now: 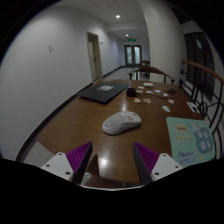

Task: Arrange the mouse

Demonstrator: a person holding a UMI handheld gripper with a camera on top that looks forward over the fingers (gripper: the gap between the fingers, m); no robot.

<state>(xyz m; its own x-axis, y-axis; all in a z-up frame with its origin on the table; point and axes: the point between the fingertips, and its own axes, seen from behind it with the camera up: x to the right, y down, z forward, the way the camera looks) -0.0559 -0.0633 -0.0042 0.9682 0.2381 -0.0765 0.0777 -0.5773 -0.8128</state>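
Note:
A white computer mouse (121, 123) lies on the brown wooden table (80, 120), just ahead of my fingers and a little beyond them. My gripper (112, 158) hovers above the table's near part, open and empty, with the purple pads (80, 157) wide apart and bare table between them. A dark mouse mat or laptop-like slab (103, 92) lies farther back, left of the mouse.
A pale green card with printed shapes (187, 137) lies right of the mouse near the table's edge. Small cards and items (155, 92) are scattered at the far end. A chair (146, 71) and railing (200, 85) stand beyond; a corridor with doors lies behind.

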